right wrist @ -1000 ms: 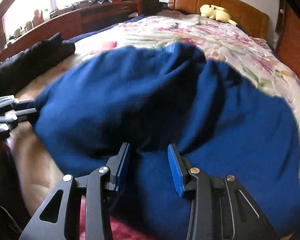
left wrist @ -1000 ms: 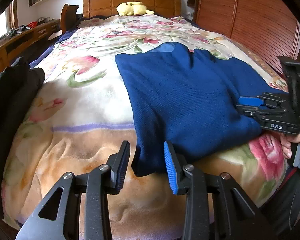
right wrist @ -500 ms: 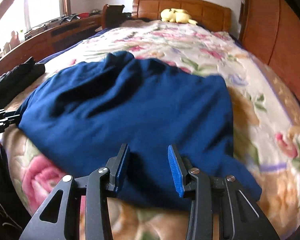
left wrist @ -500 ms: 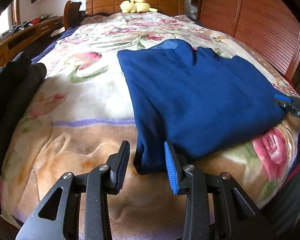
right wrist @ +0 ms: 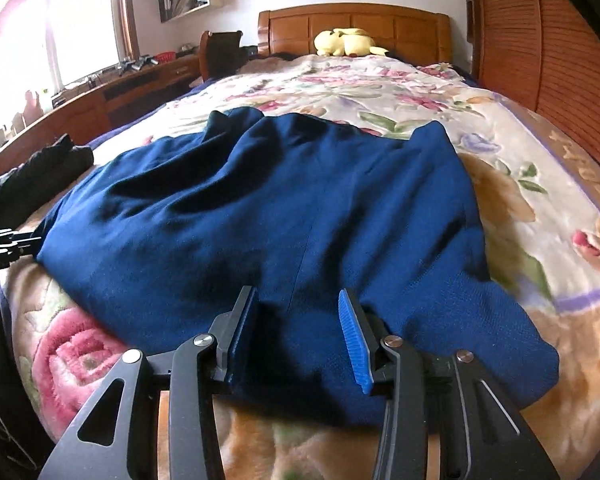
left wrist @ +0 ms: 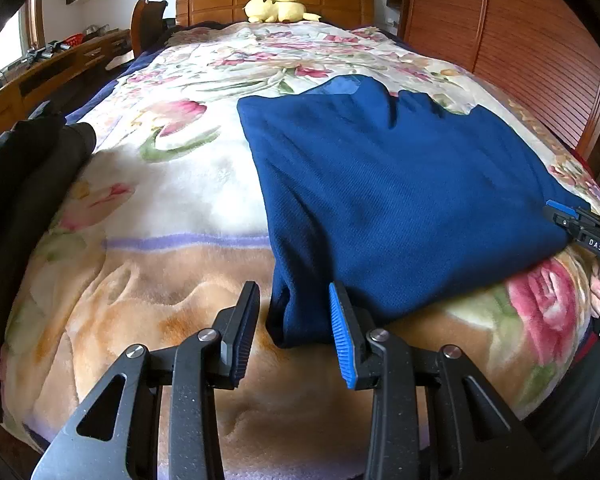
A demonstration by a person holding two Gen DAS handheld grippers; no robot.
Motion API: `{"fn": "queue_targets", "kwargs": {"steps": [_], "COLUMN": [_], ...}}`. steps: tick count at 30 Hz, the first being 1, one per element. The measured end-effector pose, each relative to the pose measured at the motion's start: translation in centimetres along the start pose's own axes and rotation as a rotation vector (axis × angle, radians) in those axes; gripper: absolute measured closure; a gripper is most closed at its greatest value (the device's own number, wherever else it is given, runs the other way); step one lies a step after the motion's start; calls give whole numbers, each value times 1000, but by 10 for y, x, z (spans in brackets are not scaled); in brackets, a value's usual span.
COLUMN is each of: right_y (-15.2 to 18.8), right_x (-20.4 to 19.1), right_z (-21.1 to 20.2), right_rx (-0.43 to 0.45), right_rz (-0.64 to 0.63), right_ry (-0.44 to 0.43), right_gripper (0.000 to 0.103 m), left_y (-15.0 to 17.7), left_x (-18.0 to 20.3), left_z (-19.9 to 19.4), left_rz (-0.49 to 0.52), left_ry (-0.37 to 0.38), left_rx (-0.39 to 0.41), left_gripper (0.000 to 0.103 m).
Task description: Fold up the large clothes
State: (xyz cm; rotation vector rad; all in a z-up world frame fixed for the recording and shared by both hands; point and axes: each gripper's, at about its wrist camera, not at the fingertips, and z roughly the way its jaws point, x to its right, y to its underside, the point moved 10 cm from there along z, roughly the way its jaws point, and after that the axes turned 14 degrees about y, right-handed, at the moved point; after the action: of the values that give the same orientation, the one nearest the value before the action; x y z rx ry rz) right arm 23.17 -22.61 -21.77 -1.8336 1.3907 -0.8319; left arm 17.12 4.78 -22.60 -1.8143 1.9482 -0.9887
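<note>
Left gripper (left wrist: 294,330) held parted, nothing pinched, at 6 o'clock, poised at hem corner of blue garment (left wrist: 400,200). Right gripper (right wrist: 298,336) jaws just widened, unclamped, over near hem. Garment spread flat on bed (left wrist: 160,200), likely readied for folding. Plush toy (left wrist: 278,9) at 12 o'clock.

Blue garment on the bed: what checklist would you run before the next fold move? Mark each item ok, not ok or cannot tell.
1. Left gripper lined up on the blue garment: near corner lies between its fingers: ok.
2. Left grip closed on that corner: jaws stand apart, cloth not pinched: not ok.
3. Right gripper holding the hem: jaws have just been opening, hem only lies between the fingers: not ok.
4. Garment smooth: rumpled ridges at its far end in the right wrist view: not ok.
5. Floral blanket bare beside the garment: ok.
6. Black clothing apart from the garment: ok.
</note>
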Motion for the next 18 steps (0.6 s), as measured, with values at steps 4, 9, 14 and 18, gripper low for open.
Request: {"fn": "queue_targets", "kwargs": {"steps": [4, 9, 14, 18], "right_y": [1, 2, 2, -8], "right_x": [-1, -1, 0, 1], "right_z": [-1, -3, -4, -10], "right_rx": [15, 25, 20, -21], "right_rz": [-11, -8, 0, 59], "right_ry": [15, 16, 16, 38], "right_gripper": [60, 60, 59, 59], "left_y": [1, 2, 2, 3], "left_x": [0, 0, 5, 3], "left_z": [0, -1, 0, 3], "left_rz": [3, 1, 25, 13], "left_ry": [-8, -7, -21, -15], "left_rx": [-4, -1, -5, -6], "left_gripper": [67, 67, 67, 67]}}
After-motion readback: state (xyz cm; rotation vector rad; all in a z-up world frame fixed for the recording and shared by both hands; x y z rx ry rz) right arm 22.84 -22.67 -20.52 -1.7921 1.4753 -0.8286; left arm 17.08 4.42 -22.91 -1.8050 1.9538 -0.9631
